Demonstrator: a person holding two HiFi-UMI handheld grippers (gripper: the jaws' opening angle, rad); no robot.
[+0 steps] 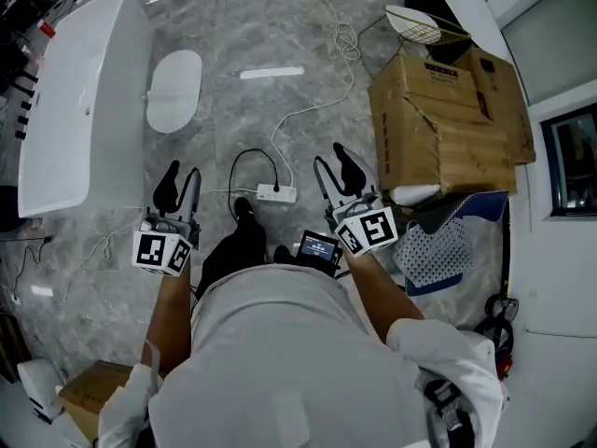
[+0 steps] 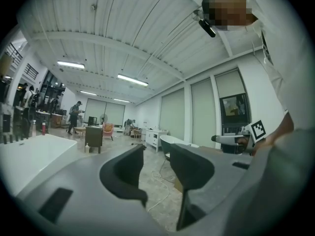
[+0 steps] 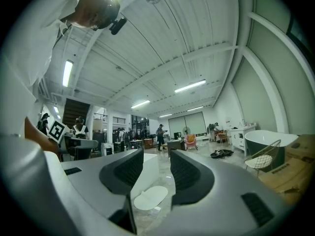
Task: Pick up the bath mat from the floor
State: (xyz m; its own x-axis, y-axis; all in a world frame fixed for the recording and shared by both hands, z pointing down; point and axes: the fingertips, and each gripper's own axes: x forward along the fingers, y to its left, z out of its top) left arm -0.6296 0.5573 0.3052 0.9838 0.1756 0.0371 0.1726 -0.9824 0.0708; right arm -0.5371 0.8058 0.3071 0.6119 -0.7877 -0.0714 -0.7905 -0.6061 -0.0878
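Note:
The bath mat (image 1: 174,90) is a white oval lying flat on the grey marble floor, beside the white bathtub (image 1: 79,101). In the right gripper view the bath mat (image 3: 150,198) shows low down, beyond the gap between the jaws. My left gripper (image 1: 177,183) is held level well short of the mat, open, with nothing between its fingers. My right gripper (image 1: 336,168) is level too, further right, open and empty. In the left gripper view the left gripper (image 2: 156,154) looks across the room, and the mat is not in sight there.
A white power strip (image 1: 276,193) with cables lies on the floor between the grippers. A torn cardboard box (image 1: 438,124) stands at the right, a wire chair (image 1: 422,22) behind it. A small box (image 1: 89,395) sits at lower left. People stand far back in the room.

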